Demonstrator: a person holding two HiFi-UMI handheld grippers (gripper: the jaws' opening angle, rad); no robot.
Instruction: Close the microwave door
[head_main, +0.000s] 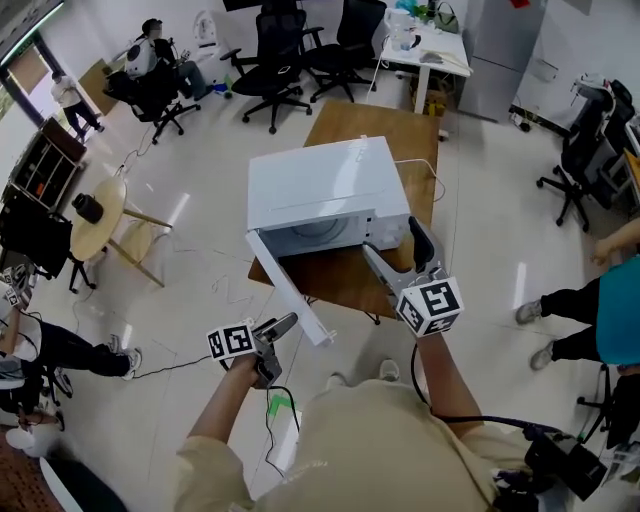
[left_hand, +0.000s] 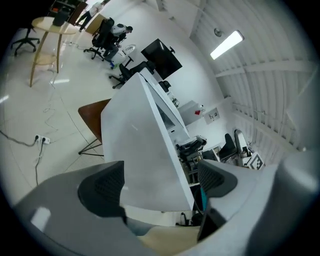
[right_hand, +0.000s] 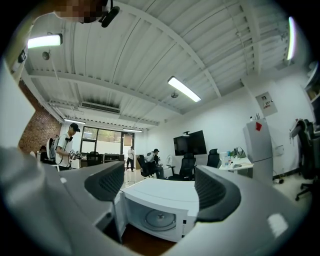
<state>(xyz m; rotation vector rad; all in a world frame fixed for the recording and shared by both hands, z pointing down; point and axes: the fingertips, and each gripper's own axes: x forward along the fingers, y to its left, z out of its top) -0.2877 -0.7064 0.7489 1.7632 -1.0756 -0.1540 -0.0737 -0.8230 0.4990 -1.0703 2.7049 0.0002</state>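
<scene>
A white microwave (head_main: 325, 185) stands on a brown wooden table (head_main: 370, 130). Its door (head_main: 290, 295) hangs open, swung out toward me on the left past the table's front edge, and the cavity with its glass turntable (right_hand: 160, 218) shows. My left gripper (head_main: 283, 324) is low at the door's outer end; in the left gripper view the door's white outer face (left_hand: 145, 150) fills the space ahead of the open left gripper (left_hand: 159, 184), untouched by the pads. My right gripper (head_main: 392, 238) is open in front of the microwave's right side, with nothing between its fingers (right_hand: 160, 187).
A round wooden side table (head_main: 98, 215) stands at the left and black office chairs (head_main: 275, 60) behind the table. A white desk (head_main: 430, 50) is at the back. A person's legs (head_main: 570, 310) are at the right. A cable (head_main: 150, 370) runs over the floor.
</scene>
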